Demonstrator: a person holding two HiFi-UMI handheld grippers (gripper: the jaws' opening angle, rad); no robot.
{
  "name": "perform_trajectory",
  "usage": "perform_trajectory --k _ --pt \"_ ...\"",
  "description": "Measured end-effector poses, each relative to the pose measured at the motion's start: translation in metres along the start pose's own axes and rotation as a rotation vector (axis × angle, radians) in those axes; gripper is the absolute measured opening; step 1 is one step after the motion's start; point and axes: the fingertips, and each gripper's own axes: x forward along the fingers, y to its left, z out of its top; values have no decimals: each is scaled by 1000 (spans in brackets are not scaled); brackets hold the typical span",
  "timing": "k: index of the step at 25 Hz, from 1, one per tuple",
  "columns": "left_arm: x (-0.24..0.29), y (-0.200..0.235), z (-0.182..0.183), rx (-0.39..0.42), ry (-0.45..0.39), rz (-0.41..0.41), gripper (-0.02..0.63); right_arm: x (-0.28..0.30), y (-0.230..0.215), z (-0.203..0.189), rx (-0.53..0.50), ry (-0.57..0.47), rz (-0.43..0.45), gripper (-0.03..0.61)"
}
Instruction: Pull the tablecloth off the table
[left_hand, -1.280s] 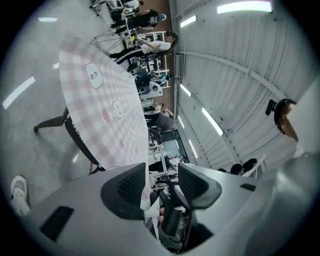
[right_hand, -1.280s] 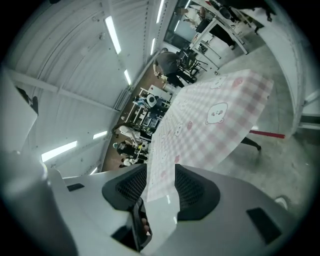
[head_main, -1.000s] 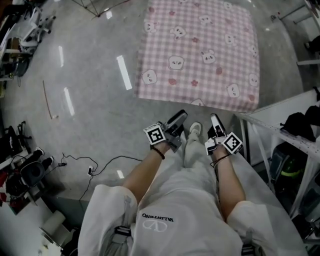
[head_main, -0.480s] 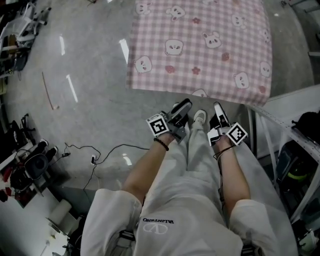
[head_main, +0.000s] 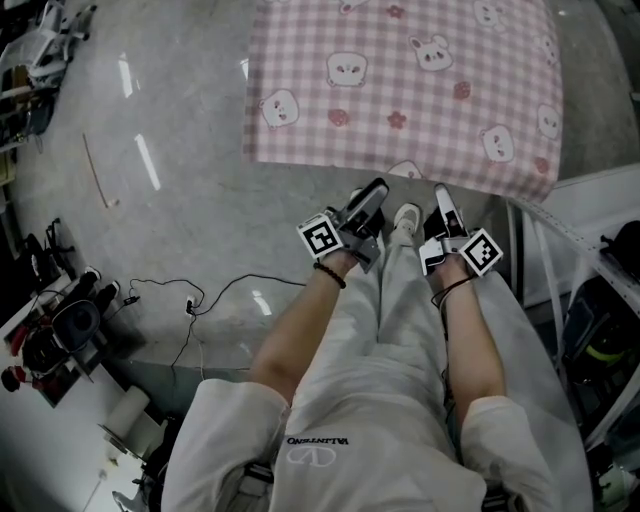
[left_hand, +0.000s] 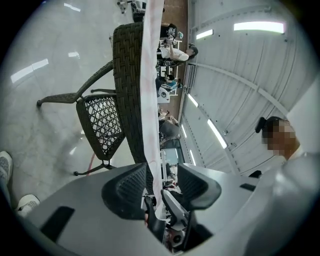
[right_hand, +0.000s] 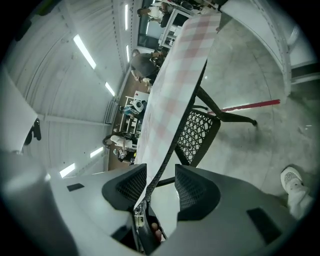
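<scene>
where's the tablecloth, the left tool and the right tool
tablecloth (head_main: 400, 90): head view, middle of its pink checked top
left tool (head_main: 374, 194): head view, midway between its fingertips, by the cloth's near hem
right tool (head_main: 443, 197): head view, midway between its fingertips

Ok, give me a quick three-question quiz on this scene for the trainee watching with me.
1. True or false: the tablecloth is plain white.
2. What runs between the jaws of the left tongs? A) nothing B) the tablecloth's edge C) a cup
3. Fill in: in the right gripper view, the jaws of the right tongs stand ___, not closed.
Key: 1 false, it is pink checked with animal faces; 2 B; 3 apart.
</scene>
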Motion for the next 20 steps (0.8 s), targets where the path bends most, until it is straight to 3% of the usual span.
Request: perform_trajectory --k 6,20 --pt "4 12 16 -18 -59 -21 192 8 -4 1 72 -46 35 187" --pt "19 16 36 -34 -120 -76 163 18 0 23 131 -150 121 161"
